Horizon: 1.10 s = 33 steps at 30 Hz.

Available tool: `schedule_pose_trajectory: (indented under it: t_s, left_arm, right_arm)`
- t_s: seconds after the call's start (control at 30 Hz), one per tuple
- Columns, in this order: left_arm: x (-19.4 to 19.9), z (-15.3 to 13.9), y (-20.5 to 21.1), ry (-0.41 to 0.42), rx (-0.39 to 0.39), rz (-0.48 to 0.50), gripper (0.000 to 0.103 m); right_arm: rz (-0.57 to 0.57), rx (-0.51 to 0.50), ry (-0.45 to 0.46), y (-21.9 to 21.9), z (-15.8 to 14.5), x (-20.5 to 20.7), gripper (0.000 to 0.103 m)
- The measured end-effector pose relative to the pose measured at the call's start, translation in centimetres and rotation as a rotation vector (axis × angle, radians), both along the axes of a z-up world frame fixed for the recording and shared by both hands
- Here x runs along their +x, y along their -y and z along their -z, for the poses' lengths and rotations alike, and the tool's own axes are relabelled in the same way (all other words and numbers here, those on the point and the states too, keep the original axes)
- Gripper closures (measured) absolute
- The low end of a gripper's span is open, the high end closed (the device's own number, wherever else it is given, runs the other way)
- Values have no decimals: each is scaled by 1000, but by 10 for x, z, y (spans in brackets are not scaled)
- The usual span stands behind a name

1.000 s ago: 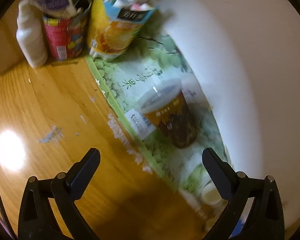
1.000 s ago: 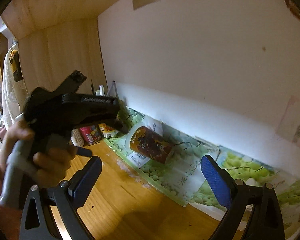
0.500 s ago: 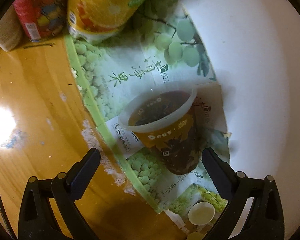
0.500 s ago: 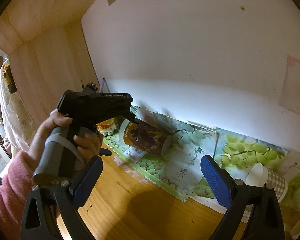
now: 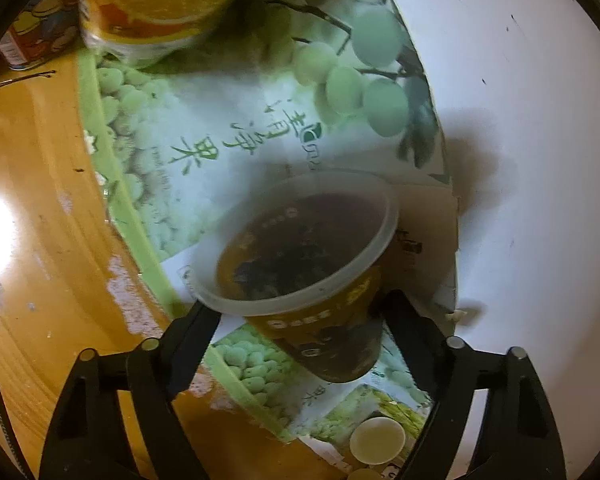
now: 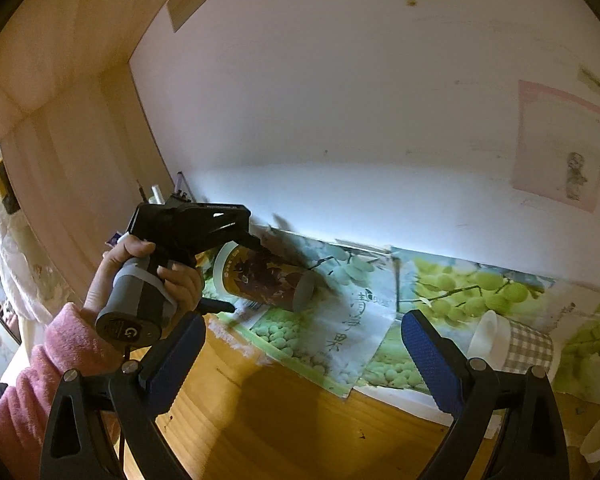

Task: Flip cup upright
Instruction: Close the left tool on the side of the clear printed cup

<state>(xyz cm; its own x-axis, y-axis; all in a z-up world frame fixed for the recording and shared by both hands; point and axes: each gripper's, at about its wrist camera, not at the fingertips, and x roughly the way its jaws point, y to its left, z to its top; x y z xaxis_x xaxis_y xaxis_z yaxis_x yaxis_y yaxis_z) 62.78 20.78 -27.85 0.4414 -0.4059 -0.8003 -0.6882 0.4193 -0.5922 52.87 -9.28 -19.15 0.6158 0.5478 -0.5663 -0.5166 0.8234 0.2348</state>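
Now my left tool sits low in frame, fingers spread either side of the cup, not yet pinching. Cup lies on its side on the grape-print paper, mouth toward me. Likely light, thin-walled, crushable; I'd grip mid-body, gently. Right tool spread too, well apart, holding nothing.

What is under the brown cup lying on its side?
The brown cup lies on a paper sheet with green grapes printed on it, spread over the wooden table. The spot right beneath the cup is covered, so I cannot see it.
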Motion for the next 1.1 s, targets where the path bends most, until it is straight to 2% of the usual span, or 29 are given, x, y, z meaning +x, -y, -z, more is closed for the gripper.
schedule_pose_trajectory:
  t_s: [0.07, 0.23, 0.57, 0.7, 1.1]
  left_arm:
    - [3, 3, 0, 7, -8, -1, 22]
    - [8, 9, 0, 23, -24, -13, 22]
    - [-2, 19, -7, 64, -69, 1, 25]
    - [-3, 16, -6, 69, -45, 37, 25]
    - [-25, -21, -3, 91, 33, 176, 25]
  right_arm:
    - [4, -1, 0, 1, -2, -1, 4]
    - [6, 3, 7, 3, -3, -4, 4]
    - [15, 21, 8, 7, -5, -4, 4]
    - [25, 24, 15, 9, -7, -5, 4]
    - [78, 22, 41, 13, -23, -17, 4]
